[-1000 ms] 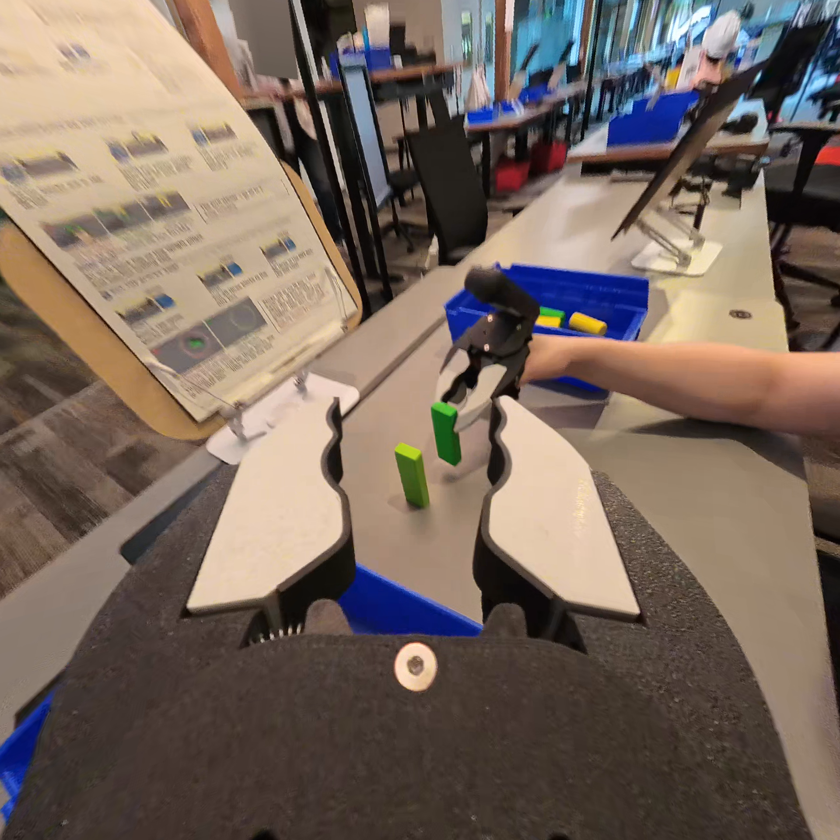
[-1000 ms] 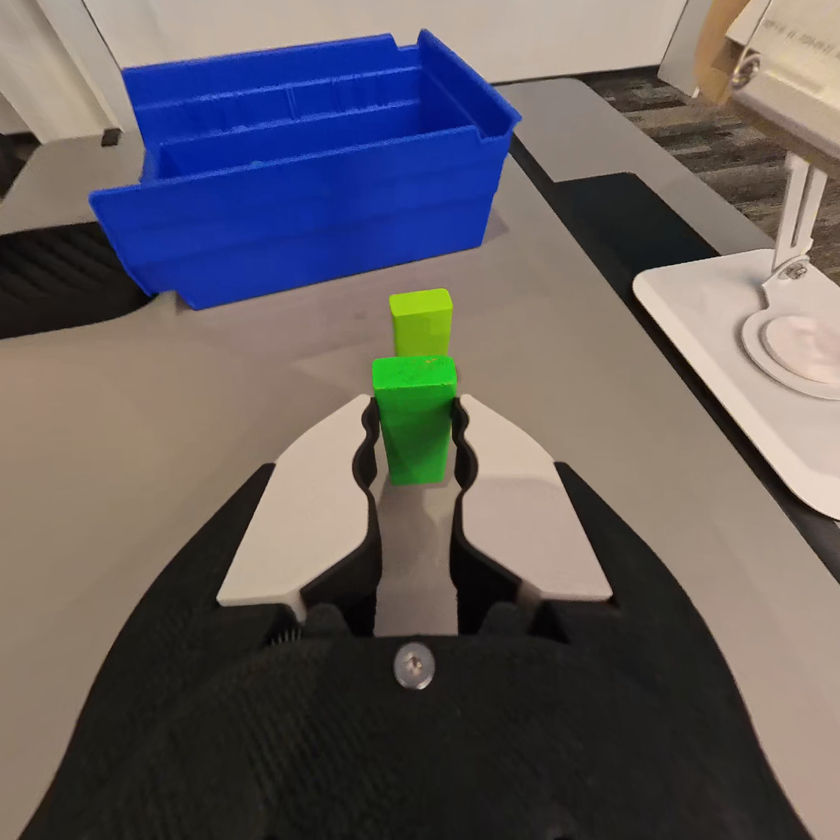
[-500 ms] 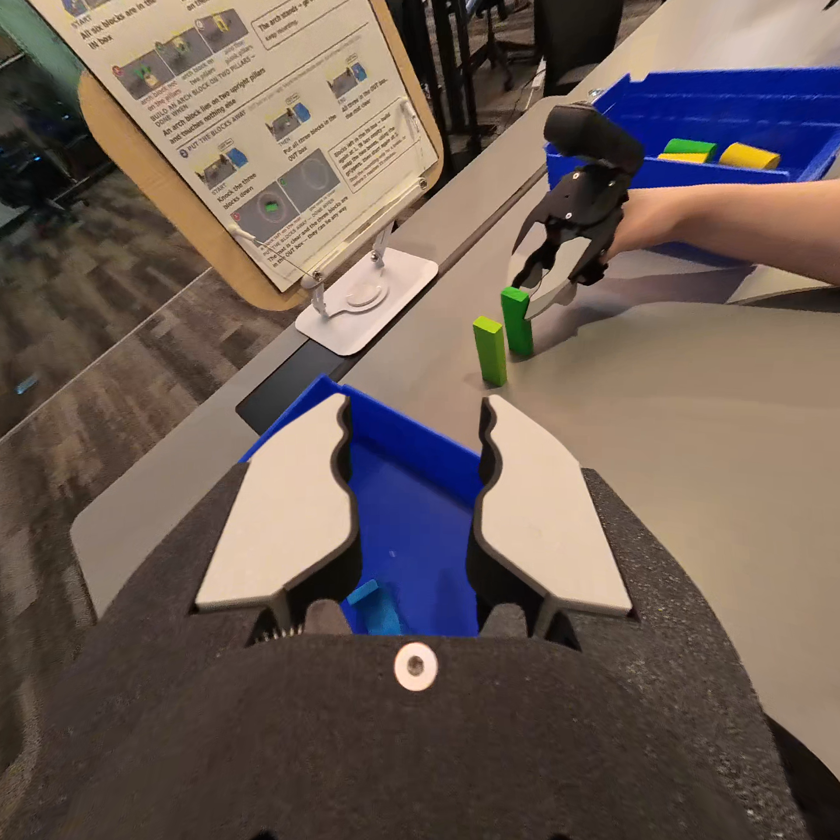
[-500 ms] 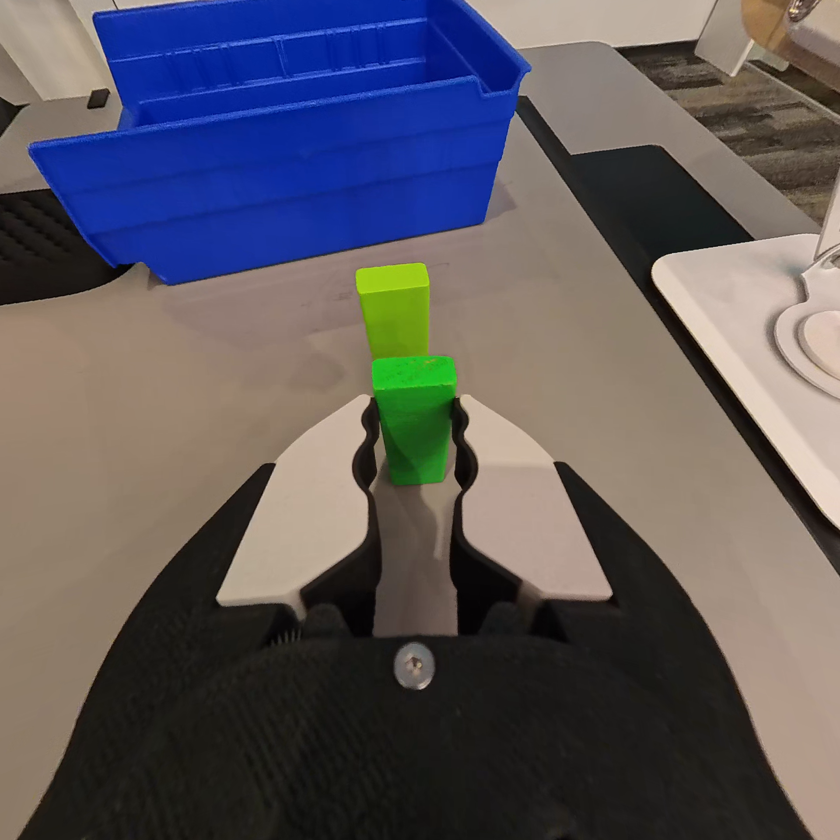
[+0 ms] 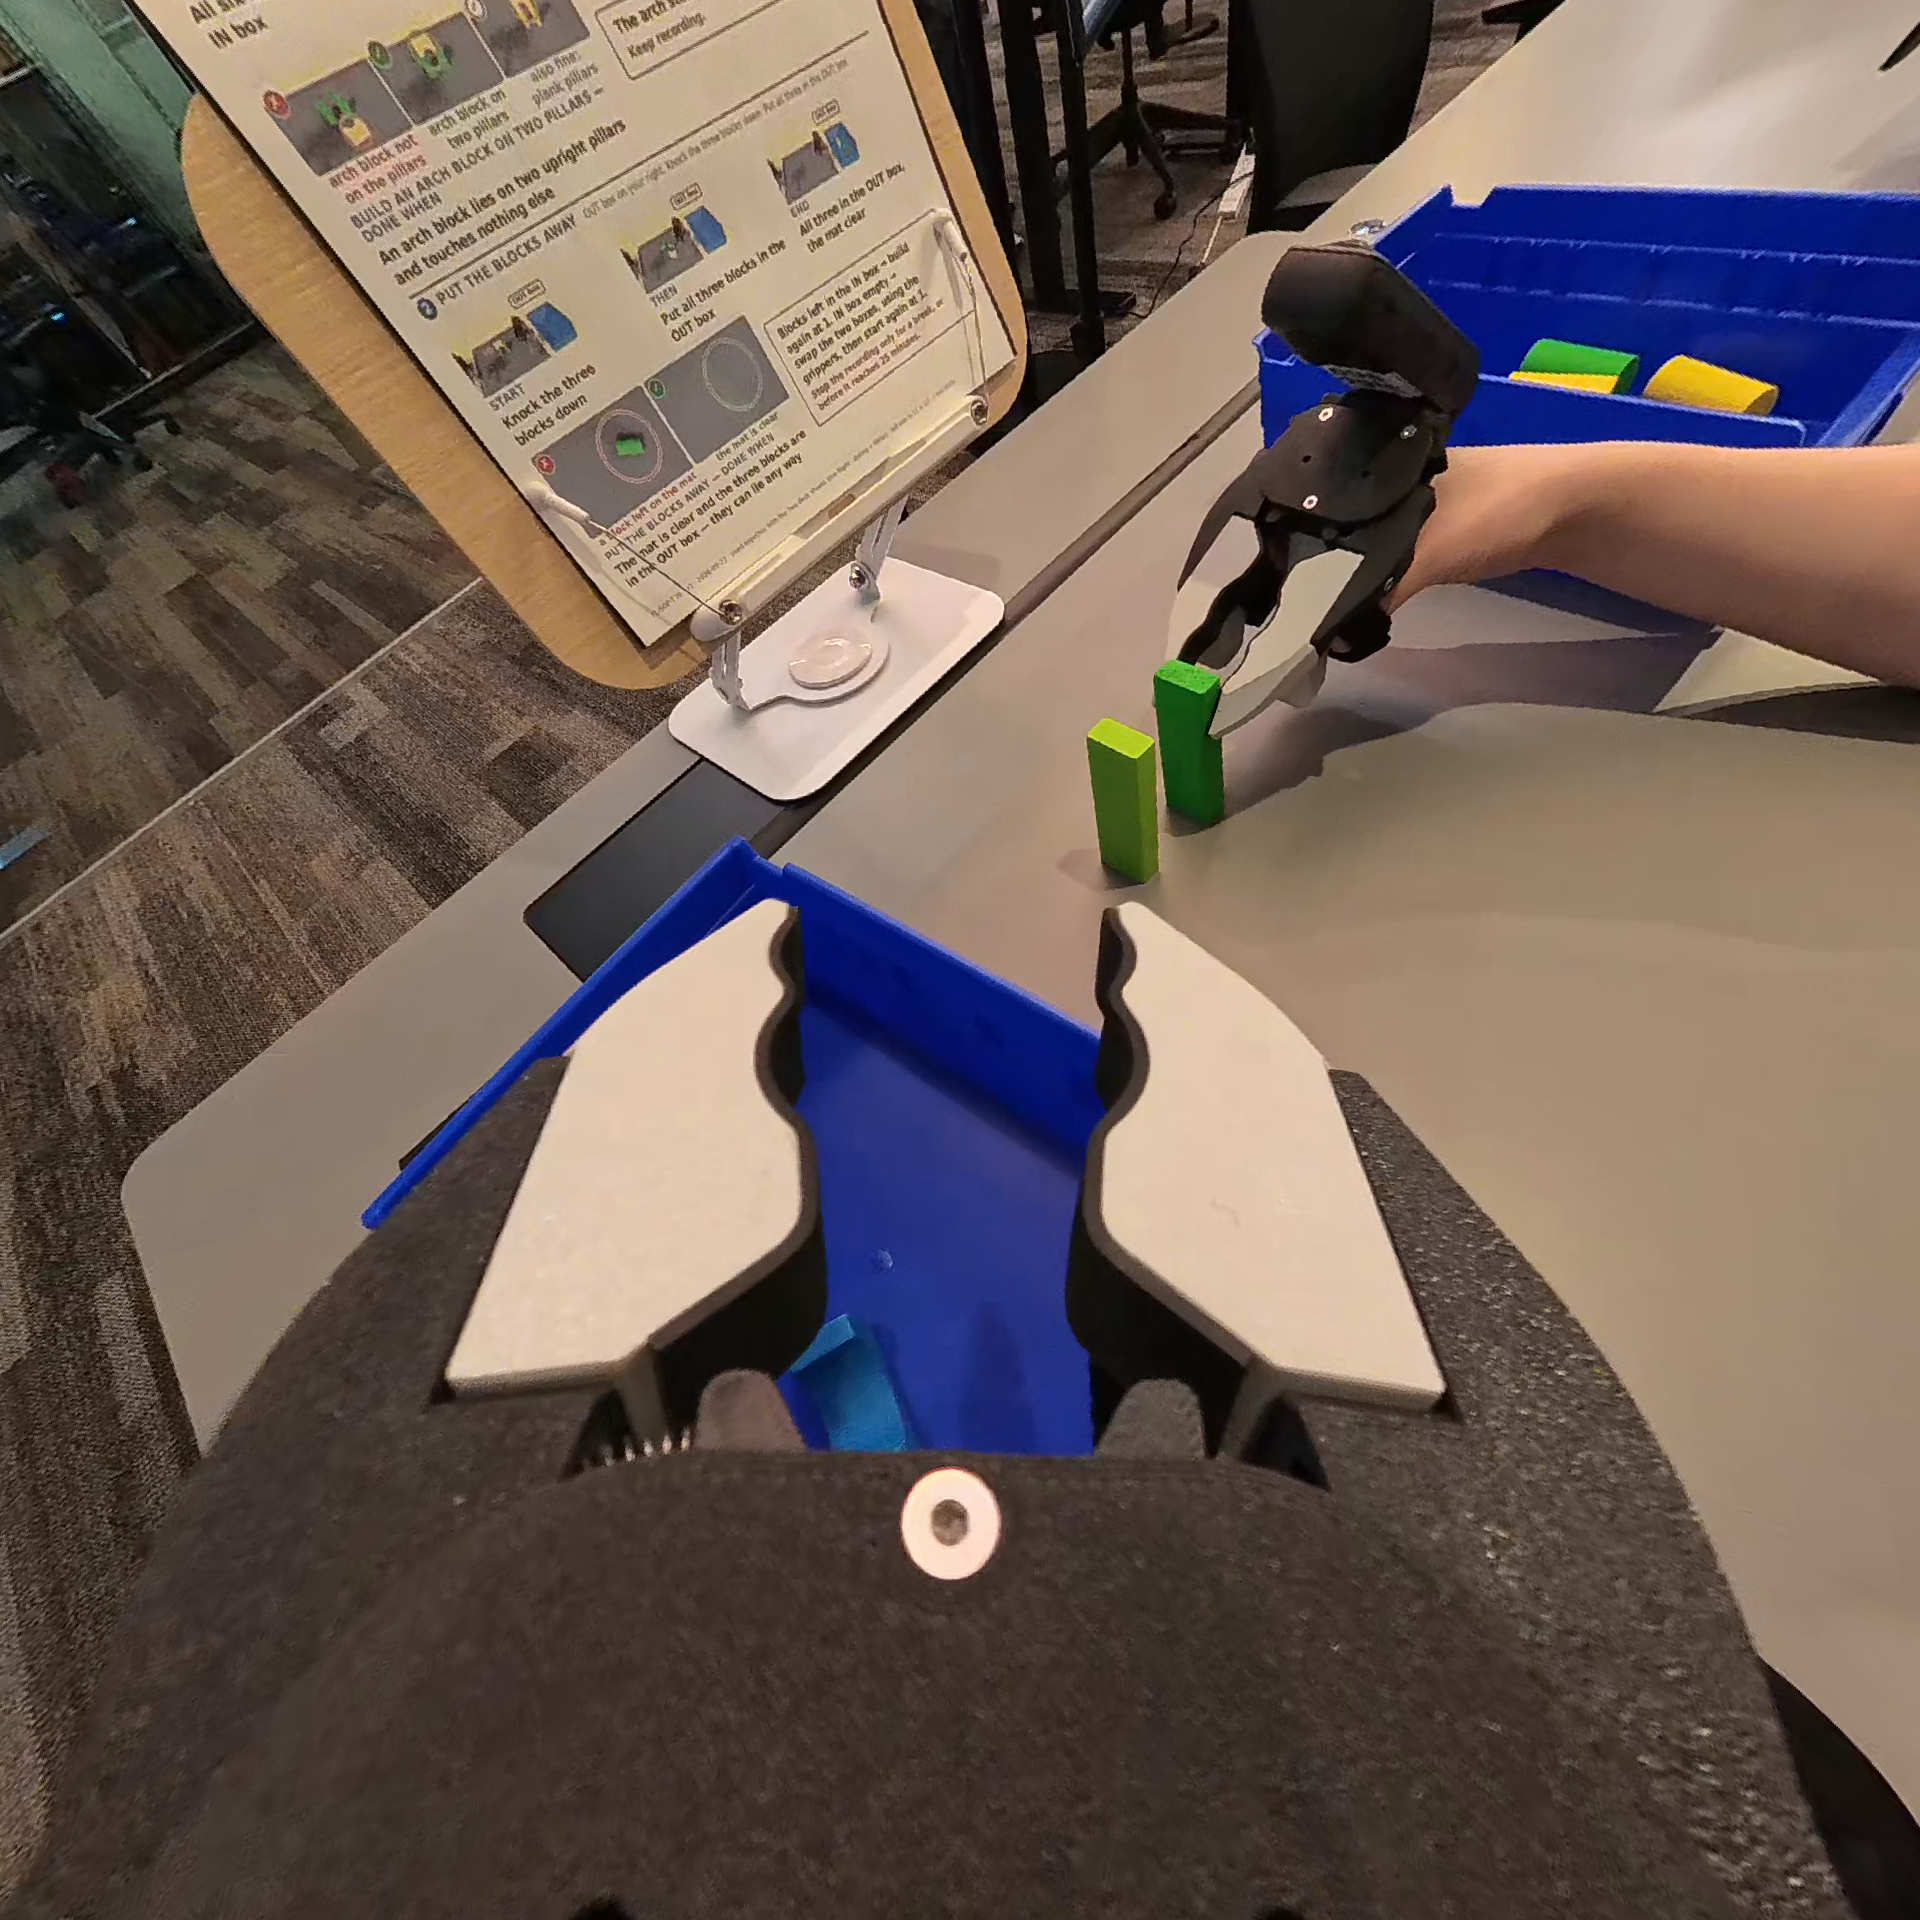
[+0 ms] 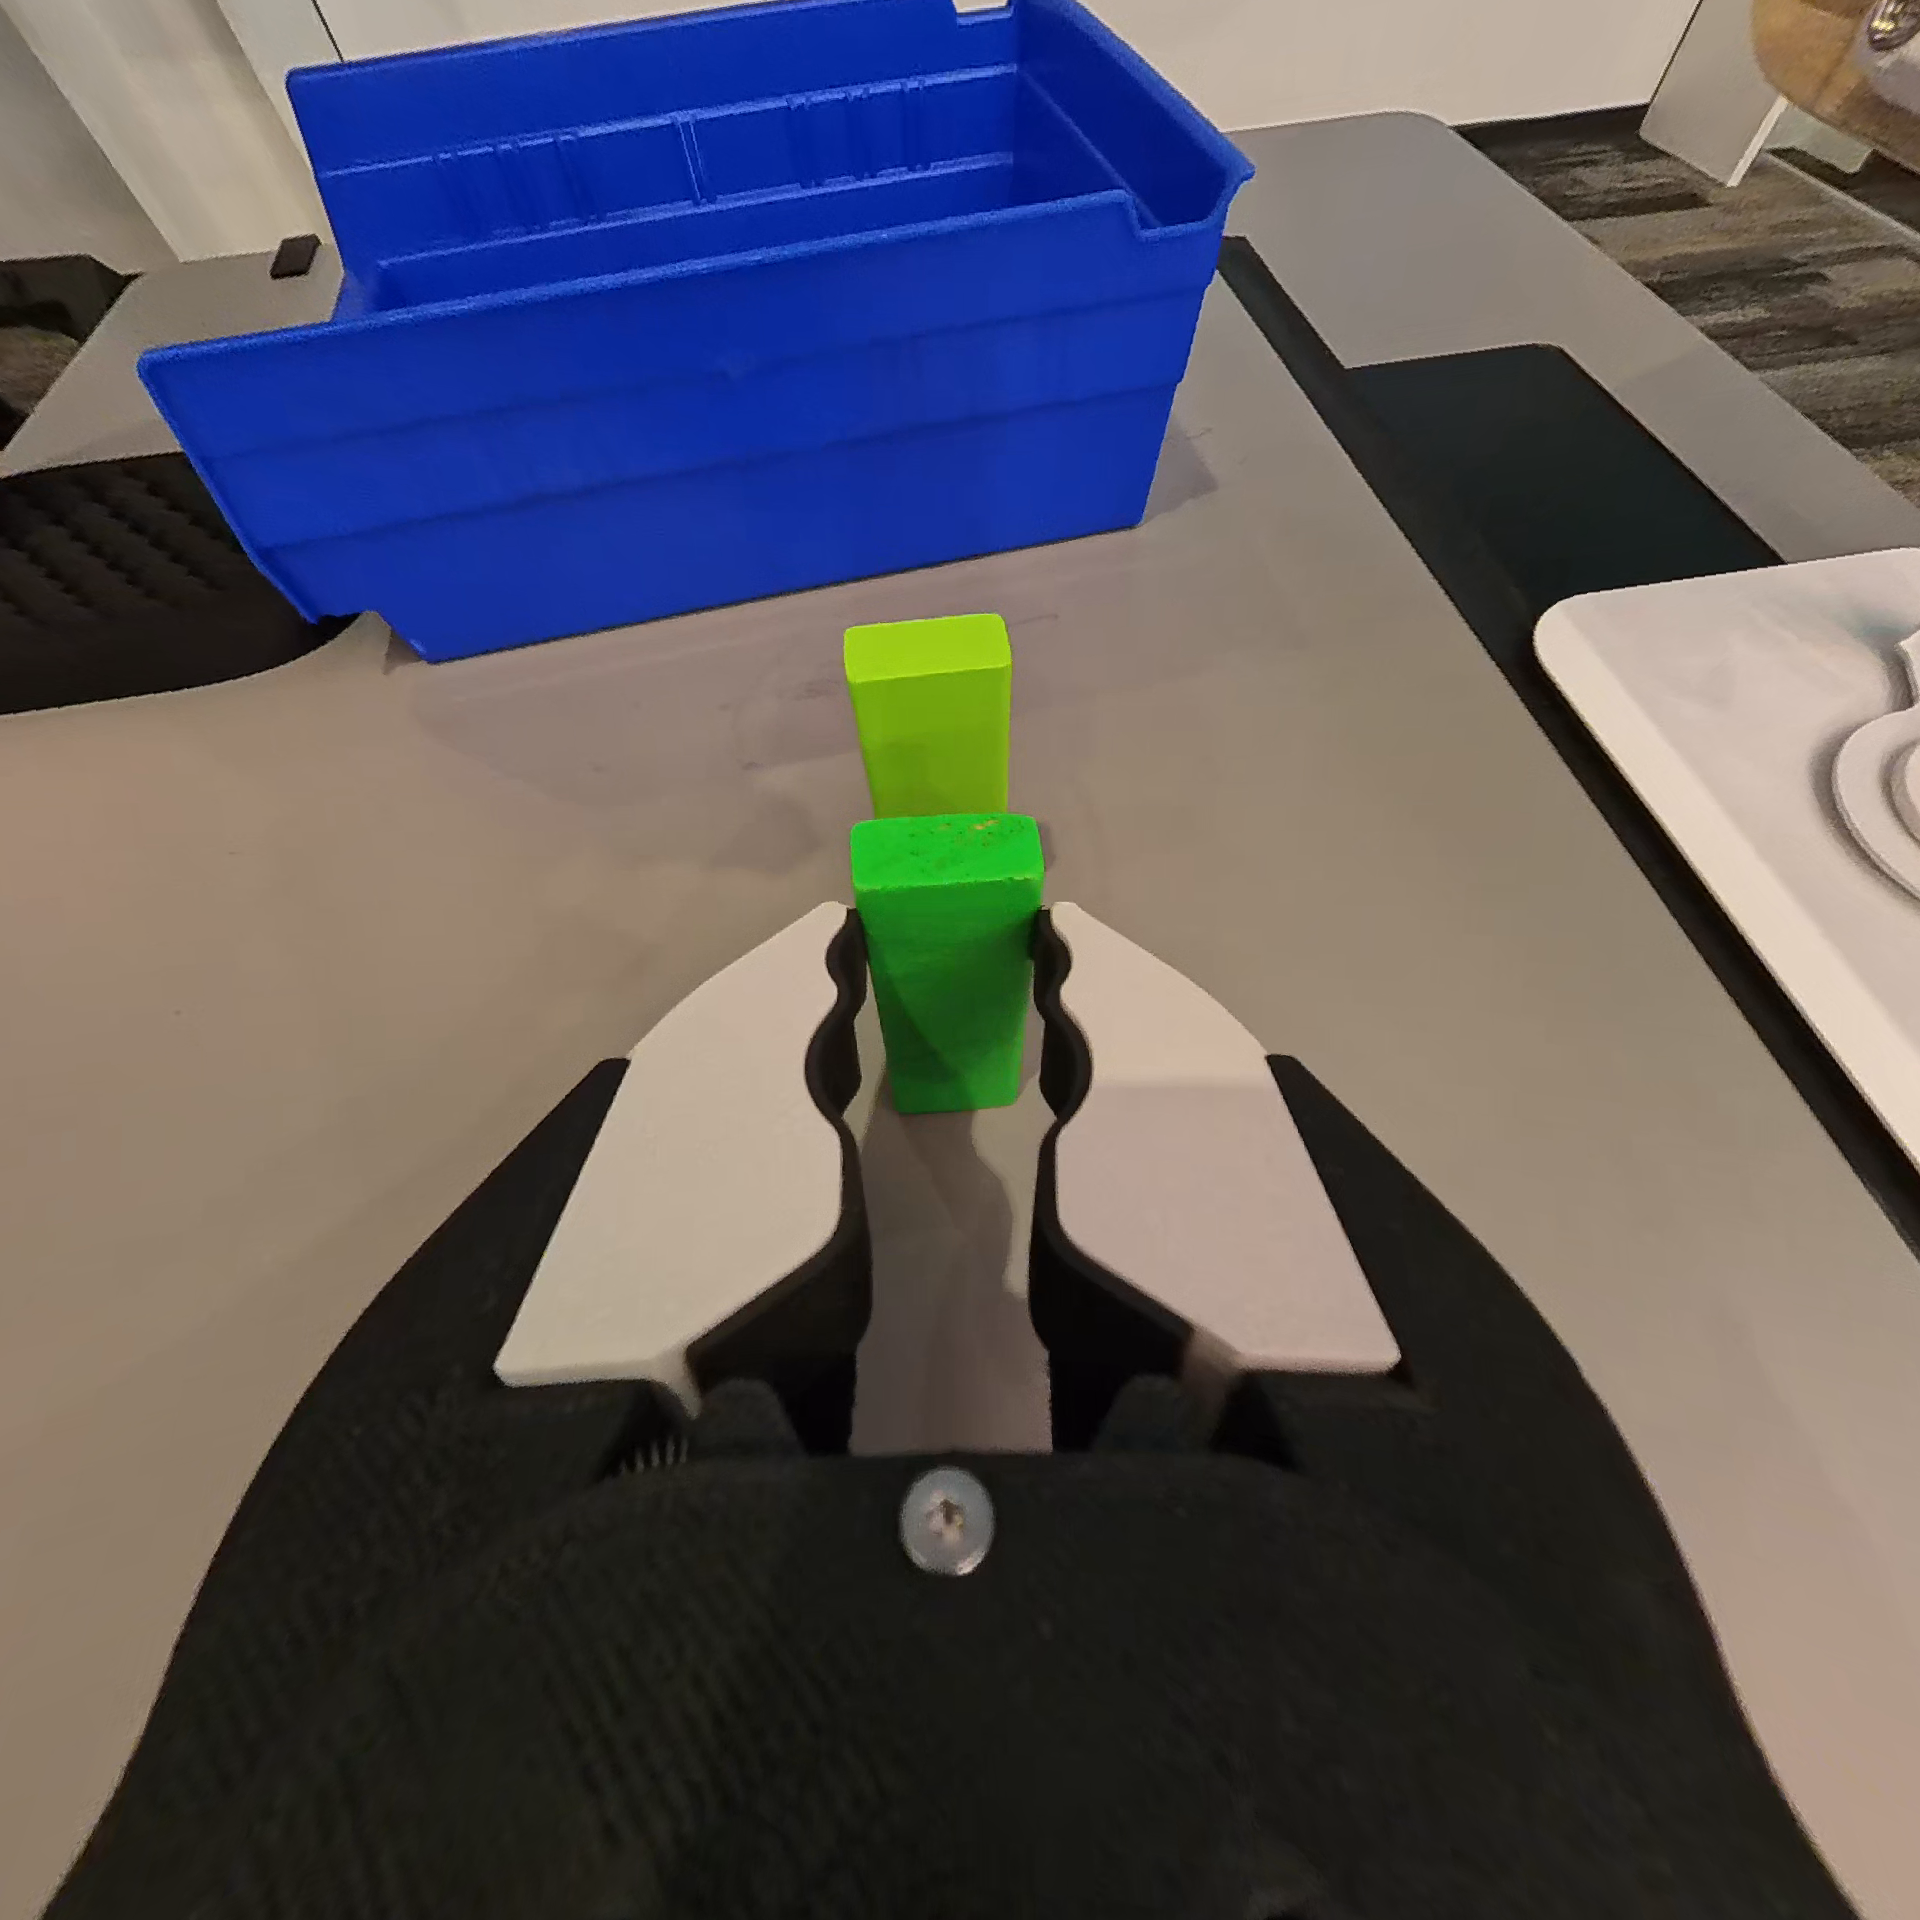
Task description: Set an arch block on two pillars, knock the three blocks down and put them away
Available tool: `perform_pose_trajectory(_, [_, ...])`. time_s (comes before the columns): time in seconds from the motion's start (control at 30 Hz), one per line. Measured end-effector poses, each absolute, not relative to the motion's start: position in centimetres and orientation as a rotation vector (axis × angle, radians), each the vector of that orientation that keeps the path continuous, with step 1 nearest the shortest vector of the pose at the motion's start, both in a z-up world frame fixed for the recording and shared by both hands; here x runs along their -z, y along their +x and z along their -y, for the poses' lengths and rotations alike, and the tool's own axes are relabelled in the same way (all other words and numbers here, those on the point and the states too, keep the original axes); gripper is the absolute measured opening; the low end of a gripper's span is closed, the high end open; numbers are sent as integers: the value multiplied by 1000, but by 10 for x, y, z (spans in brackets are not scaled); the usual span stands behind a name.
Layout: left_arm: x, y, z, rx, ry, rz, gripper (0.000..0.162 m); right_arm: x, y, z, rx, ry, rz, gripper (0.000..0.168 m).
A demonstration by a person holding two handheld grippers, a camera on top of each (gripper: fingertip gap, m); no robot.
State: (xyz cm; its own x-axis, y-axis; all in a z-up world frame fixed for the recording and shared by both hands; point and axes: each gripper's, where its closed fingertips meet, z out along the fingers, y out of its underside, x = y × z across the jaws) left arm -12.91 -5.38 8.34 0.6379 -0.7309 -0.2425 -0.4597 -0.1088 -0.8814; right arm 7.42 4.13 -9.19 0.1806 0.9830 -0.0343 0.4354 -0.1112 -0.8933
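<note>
A: Left wrist view first. What does the left gripper [image 5: 945, 997] show?

B: Jaws spread wide with nothing between them. It hangs over the near blue bin [image 5: 935, 1174]; a small light-blue scrap [image 5: 847, 1387] lies on the bin floor.

A: The blocks?

B: Two pillars stand upright on the grey table [image 5: 1507, 1039], beyond the bin's far wall. The lime-green block [image 5: 1124, 800] is nearer; the dark green block [image 5: 1190, 743] is just behind it, close but whether they touch I cannot tell. The right gripper [image 5: 1210, 696], held by a person's hand [image 5: 1475, 520], reaches down to the dark green block's upper part.

A: Anything else in that view?

B: A far blue bin [image 5: 1662, 249] holds a green piece [image 5: 1579, 364] and a yellow piece [image 5: 1709, 384]. An instruction board [image 5: 623, 260] on a white stand [image 5: 842, 675] sits at the table's left edge.

A: Right wrist view.

B: Right gripper [image 6: 945, 925]: its fingertips sit against both sides of the dark green block [image 6: 948, 977] near the top, closed on it. The block's base looks to be on the table [image 6: 364, 935]. The lime-green block [image 6: 930, 717] stands straight behind it, with a visible gap. Past it is the blue bin [image 6: 707, 457], its visible interior bare.
</note>
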Motion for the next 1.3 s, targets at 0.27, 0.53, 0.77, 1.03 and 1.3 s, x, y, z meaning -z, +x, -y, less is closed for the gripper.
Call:
perform_pose_trajectory(0.27, [-80,-131,53,320,-1777,-957,59,91,76,-45,-854,-1657,1354,35])
perform_pose_trajectory(0.53, [-35,-176,44,119,-2105,-857,54,85,79,-48,-818,-1674,1335,49])
perform_pose_trajectory(0.77, [55,-208,31,-29,-2572,-844,49,60,82,-44,-646,-1643,1356,70])
perform_pose_trajectory(1.03, [119,-231,16,-246,-2855,-814,49,8,80,-16,-571,-1496,1384,71])
perform_pose_trajectory(1.3, [146,-241,9,-313,-2932,-805,38,-21,83,2,-547,-1406,1394,71])
